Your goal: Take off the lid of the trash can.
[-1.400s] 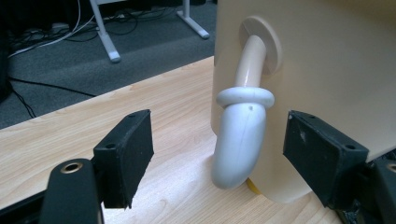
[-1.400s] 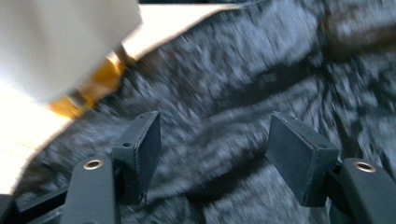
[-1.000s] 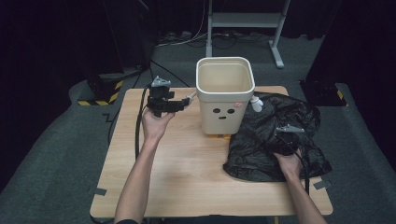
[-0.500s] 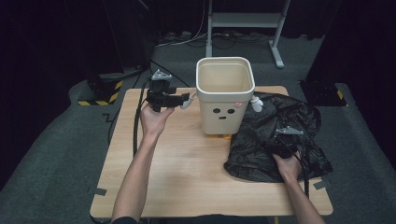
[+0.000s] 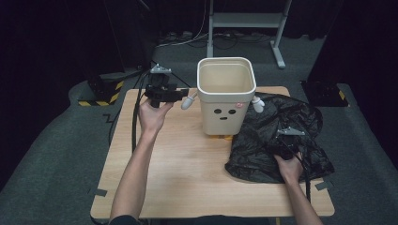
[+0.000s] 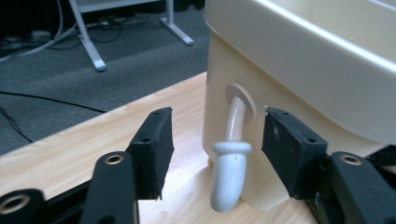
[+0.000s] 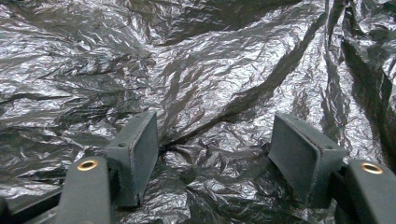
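A cream bin [image 5: 225, 115] with a drawn face stands at the back middle of the wooden table [image 5: 178, 173]. A white arm-shaped handle [image 5: 189, 101] sticks out of its left wall. My left gripper [image 5: 180, 96] points at that handle. In the left gripper view the handle [image 6: 229, 172] hangs between the pads [image 6: 154, 149] with a gap on each side; my left gripper [image 6: 217, 144] is open, and its jaws have just been closing. A crumpled black plastic bag [image 5: 281, 126] lies right of the bin. My right gripper [image 5: 285, 147] rests on the bag [image 7: 196, 70], and this gripper [image 7: 219, 154] is open over its folds.
A second white handle [image 5: 257, 104] sticks out of the bin's right side, above the bag. Black cables [image 5: 136, 117] trail off the table's left edge. A grey metal stand [image 5: 244, 23] is on the carpet behind the table.
My left gripper has risen a little beside the bin's left handle. The right hand and the bag have kept still.
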Motion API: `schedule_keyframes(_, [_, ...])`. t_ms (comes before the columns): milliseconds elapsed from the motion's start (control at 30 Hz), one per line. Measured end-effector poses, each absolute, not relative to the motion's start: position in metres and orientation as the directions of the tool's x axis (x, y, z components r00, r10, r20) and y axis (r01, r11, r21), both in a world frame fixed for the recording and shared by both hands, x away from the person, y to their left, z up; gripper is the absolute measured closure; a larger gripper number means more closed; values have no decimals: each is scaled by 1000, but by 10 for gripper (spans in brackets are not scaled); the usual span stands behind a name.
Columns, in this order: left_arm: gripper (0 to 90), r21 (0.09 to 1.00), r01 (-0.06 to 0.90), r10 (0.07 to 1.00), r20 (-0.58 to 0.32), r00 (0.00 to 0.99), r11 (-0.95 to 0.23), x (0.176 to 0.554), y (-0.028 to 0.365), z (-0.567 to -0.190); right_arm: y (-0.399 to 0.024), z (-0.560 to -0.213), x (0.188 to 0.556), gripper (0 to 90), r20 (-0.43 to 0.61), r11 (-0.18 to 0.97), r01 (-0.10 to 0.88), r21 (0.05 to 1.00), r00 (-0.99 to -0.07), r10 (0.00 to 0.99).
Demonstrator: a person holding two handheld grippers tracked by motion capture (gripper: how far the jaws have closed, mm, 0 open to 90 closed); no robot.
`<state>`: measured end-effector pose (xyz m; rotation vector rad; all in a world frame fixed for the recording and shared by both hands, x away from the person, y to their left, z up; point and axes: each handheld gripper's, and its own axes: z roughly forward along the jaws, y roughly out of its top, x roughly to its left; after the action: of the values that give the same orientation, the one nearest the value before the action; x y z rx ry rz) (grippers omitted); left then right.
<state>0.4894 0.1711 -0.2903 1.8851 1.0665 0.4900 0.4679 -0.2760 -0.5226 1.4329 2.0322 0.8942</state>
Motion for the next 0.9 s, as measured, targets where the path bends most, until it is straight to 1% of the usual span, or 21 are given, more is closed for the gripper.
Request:
schedule_keyframes(200, [419,841,479,833,-65,550,-251,492,168,-275,-276,-523,468,311,-22,229,623,748,-322,947])
schedule_keyframes(333, [381,832,494,837,-68,543,-253,499,166,-267,-276,-522,468,304,-19,225,627,746,-318,948])
schedule_keyframes(467, [361,828,507,835,-91,542,-238,506,164,-263,-276,-522,468,302,-19,225,627,746,-317,948])
schedule_keyframes(600, [340,828,506,845,-78,528,-240,510,160,-258,-276,-523,468,300,-24,229,624,747,-319,948])
schedule_keyframes(900, [355,827,507,836,-87,541,-242,524,150,-248,-276,-523,468,299,-22,227,625,747,-318,948])
